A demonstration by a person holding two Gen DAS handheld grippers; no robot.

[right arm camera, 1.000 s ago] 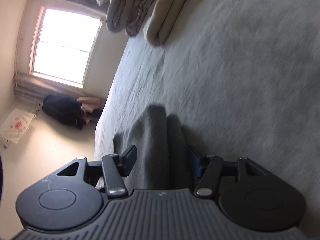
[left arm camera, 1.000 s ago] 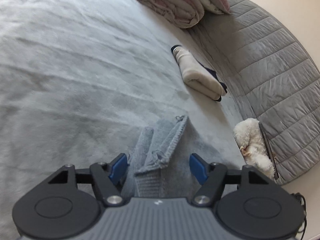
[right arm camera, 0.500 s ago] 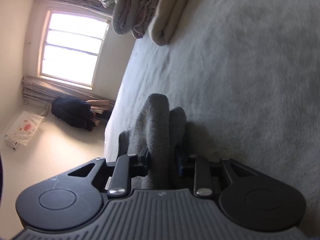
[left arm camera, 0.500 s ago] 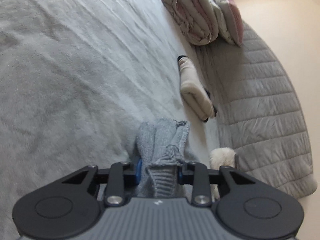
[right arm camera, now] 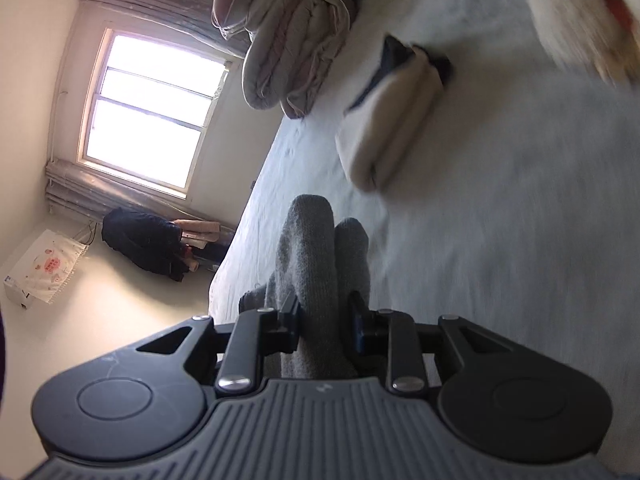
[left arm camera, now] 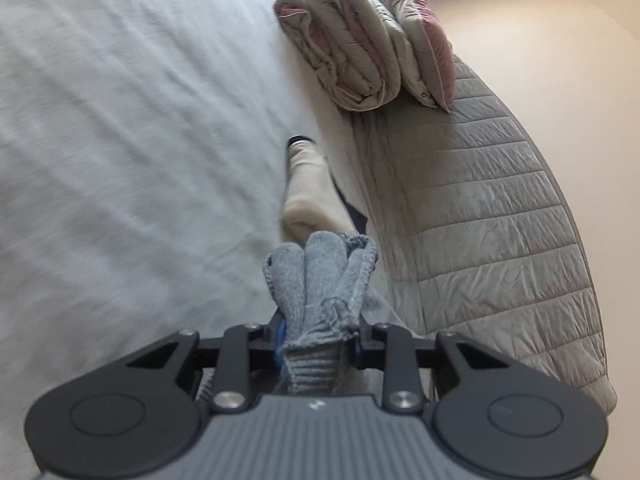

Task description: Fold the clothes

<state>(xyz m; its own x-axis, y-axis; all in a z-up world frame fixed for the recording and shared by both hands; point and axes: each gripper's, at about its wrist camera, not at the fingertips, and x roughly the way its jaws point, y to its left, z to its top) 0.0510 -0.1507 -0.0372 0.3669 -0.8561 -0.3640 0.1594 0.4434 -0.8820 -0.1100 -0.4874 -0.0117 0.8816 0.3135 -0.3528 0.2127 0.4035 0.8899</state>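
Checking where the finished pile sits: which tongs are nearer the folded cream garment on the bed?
Hard to call. Both tongs, left and right, clamp bunched grey knit with the folded cream garment just beyond the bunch; neither touches it.

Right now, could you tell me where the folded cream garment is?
The folded cream garment lies on the grey bedspread, just beyond the grey knit, near the quilted headboard.

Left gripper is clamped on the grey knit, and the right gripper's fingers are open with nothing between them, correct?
Not quite. The left gripper is indeed clamped on the grey knit, but the right gripper is not open and bare: the right wrist view shows it shut on a bunched fold of the same grey knit, which sticks up past its fingers.
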